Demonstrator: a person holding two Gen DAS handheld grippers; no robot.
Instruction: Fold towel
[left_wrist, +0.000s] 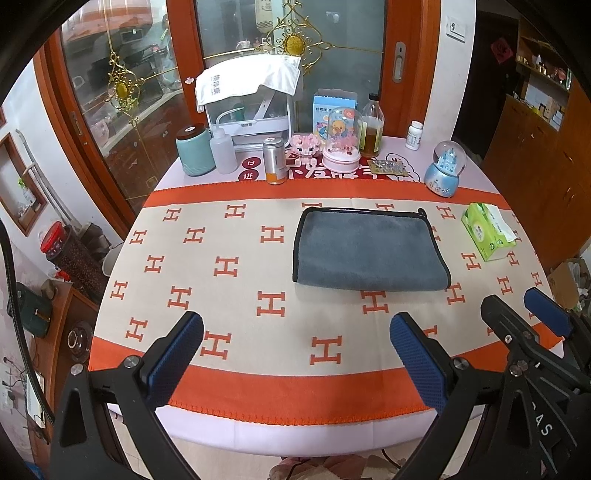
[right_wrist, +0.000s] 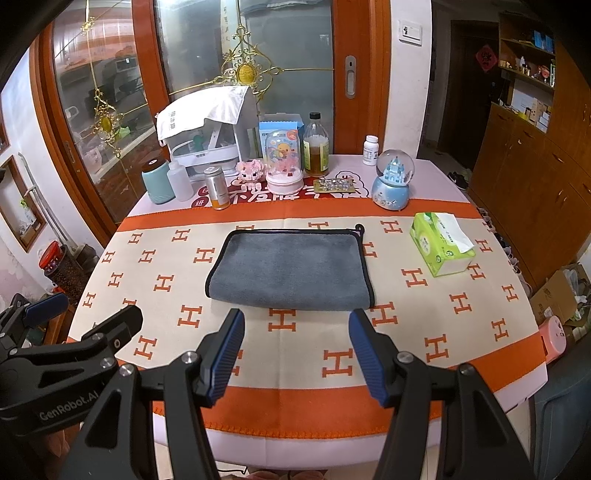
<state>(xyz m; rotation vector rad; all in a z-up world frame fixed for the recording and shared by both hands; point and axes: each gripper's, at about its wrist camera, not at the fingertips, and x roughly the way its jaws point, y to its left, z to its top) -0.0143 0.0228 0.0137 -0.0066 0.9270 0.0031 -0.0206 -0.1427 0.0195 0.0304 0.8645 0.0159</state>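
A grey towel with black edging (left_wrist: 369, 249) lies folded in half on the orange-and-cream tablecloth (left_wrist: 221, 295), fold toward the near side. It also shows in the right wrist view (right_wrist: 290, 269). My left gripper (left_wrist: 295, 328) is open and empty, hovering over the near edge of the table, short of the towel and to its left. My right gripper (right_wrist: 295, 325) is open and empty just in front of the towel's near folded edge. The right gripper shows in the left wrist view (left_wrist: 524, 310); the left gripper shows in the right wrist view (right_wrist: 88, 310).
A green tissue pack (right_wrist: 441, 243) lies right of the towel. Along the back stand a snow globe (right_wrist: 392, 181), bottles (right_wrist: 316, 146), a duck dome (right_wrist: 284, 162), a metal can (right_wrist: 218, 188), a teal jar (right_wrist: 157, 182) and a white box (right_wrist: 207, 133).
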